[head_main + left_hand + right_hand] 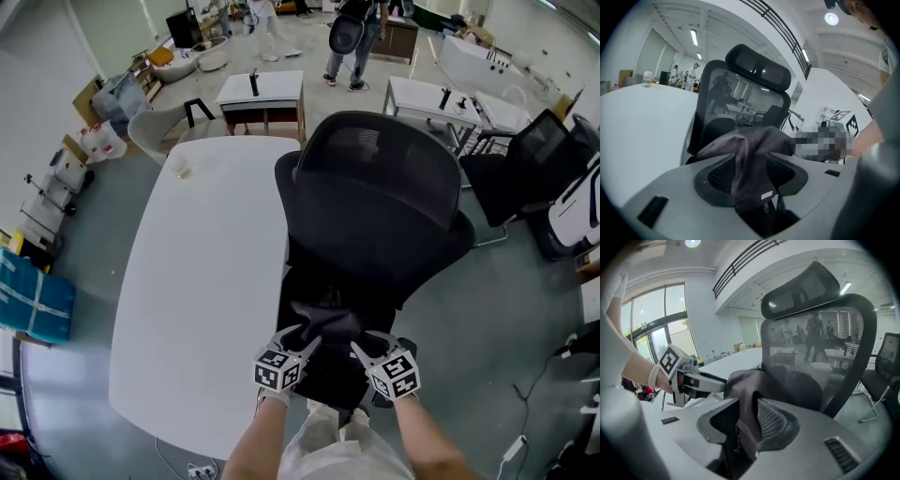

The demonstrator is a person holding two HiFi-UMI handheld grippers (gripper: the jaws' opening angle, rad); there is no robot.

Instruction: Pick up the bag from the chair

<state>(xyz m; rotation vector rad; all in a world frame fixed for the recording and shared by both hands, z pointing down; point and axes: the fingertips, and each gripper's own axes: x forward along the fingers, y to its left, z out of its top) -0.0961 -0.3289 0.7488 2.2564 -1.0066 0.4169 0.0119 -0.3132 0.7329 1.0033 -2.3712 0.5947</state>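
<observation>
The black bag (326, 323) is bunched between the 2 grippers, in front of the chair (375, 197) back that rises just beyond them. The left gripper (302, 342) and right gripper (362, 347) each pinch its cloth (jaws clamped on fabric). A white table (206, 281) lies left of the left gripper.

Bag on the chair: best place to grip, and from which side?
Grip the raised folds at the top of the bag, one per gripper, coming from the open front of the chair; its backrest blocks the far side. The bag is soft and slumped, with no handle showing, so a bunched fold suits the jaws. Left gripper and right gripper are each shut on one.
</observation>
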